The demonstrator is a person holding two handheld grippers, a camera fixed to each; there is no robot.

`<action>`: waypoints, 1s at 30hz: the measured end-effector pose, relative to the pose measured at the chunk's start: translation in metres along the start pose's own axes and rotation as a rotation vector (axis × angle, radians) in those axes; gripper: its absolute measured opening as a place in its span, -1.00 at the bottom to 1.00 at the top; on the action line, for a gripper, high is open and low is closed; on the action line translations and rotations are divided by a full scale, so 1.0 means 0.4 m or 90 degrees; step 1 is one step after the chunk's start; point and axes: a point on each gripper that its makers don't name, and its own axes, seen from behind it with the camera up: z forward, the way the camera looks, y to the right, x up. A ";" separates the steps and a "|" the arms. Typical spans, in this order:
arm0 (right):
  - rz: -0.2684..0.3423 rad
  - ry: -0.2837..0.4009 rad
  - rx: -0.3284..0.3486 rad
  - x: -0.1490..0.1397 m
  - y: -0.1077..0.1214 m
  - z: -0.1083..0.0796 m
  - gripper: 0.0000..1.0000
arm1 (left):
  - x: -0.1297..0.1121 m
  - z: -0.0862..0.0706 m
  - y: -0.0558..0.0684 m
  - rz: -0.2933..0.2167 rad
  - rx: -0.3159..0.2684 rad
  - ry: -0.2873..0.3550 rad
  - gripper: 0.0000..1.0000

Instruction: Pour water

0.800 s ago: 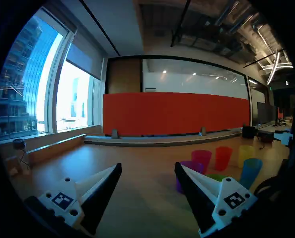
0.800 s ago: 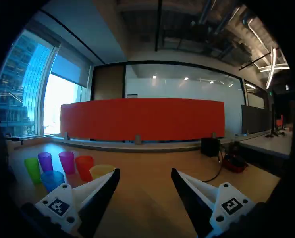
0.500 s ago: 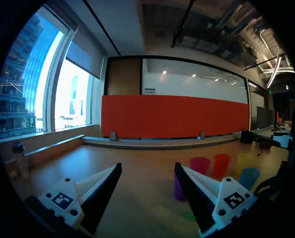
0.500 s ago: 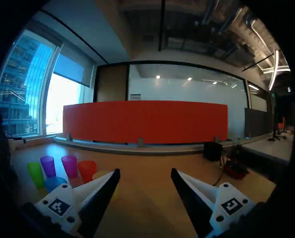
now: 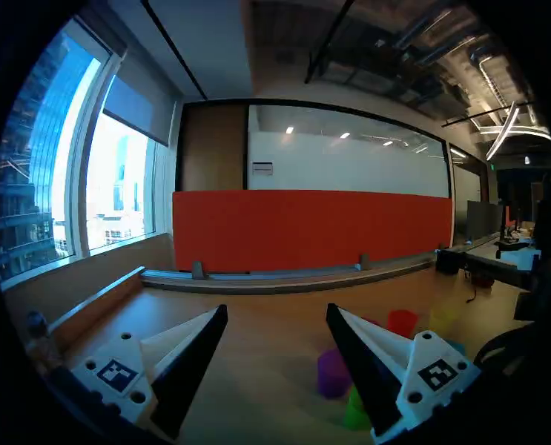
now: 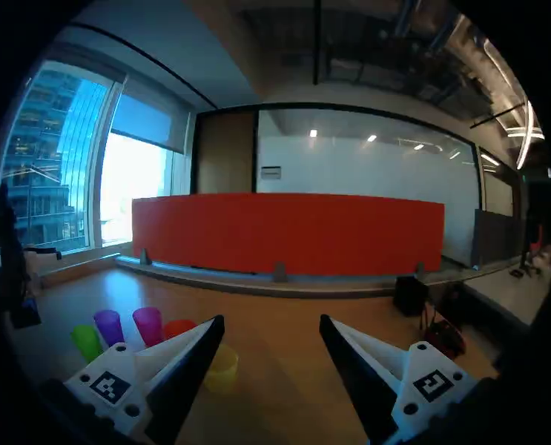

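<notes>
Several coloured plastic cups stand in a cluster on a wooden table [image 5: 275,386]. In the left gripper view a purple cup [image 5: 333,373] and a green cup [image 5: 355,412] sit low beside the right finger, with a red cup [image 5: 402,322] and a yellow cup [image 5: 443,317] behind it. My left gripper [image 5: 275,308] is open and empty above the table. In the right gripper view a green cup [image 6: 87,341], purple cup [image 6: 109,326], pink cup [image 6: 148,325], red cup [image 6: 176,327] and yellow cup [image 6: 222,368] stand at the lower left. My right gripper [image 6: 271,319] is open and empty.
A long red partition [image 6: 290,233] runs along the table's far edge. Tall windows [image 5: 45,185] line the left side. A black box [image 6: 408,295] with a cable and a red object [image 6: 444,337] lie on the table at the right. Desks [image 5: 497,256] stand farther right.
Both views have shifted, so the cups now sit lower in each picture. The blue cup in the right gripper view has gone behind the left finger. Both grippers stay open.
</notes>
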 end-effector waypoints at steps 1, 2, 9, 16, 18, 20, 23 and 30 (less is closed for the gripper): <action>-0.002 -0.001 0.003 0.015 -0.002 0.002 0.99 | 0.016 0.002 0.000 0.004 -0.004 -0.001 0.98; -0.004 -0.001 0.006 0.029 -0.004 0.003 0.98 | 0.030 0.004 0.000 0.008 -0.008 -0.001 0.99; -0.015 0.001 0.027 0.127 -0.024 0.017 0.99 | 0.136 0.019 0.004 0.024 -0.030 0.001 0.98; -0.015 0.003 0.047 0.207 -0.046 0.024 0.98 | 0.243 0.025 0.014 0.036 -0.049 0.015 0.99; -0.011 0.003 0.051 0.228 -0.050 0.025 0.98 | 0.266 0.027 0.017 0.041 -0.054 0.017 0.99; -0.007 0.008 0.056 0.253 -0.055 0.025 0.98 | 0.284 0.031 0.024 0.038 -0.064 0.015 0.98; -0.004 0.015 0.062 0.279 -0.058 0.026 0.98 | 0.297 0.034 0.032 0.032 -0.077 0.010 0.98; -0.002 0.013 0.079 0.287 -0.063 0.031 0.99 | 0.305 0.037 0.048 0.027 -0.105 0.002 0.99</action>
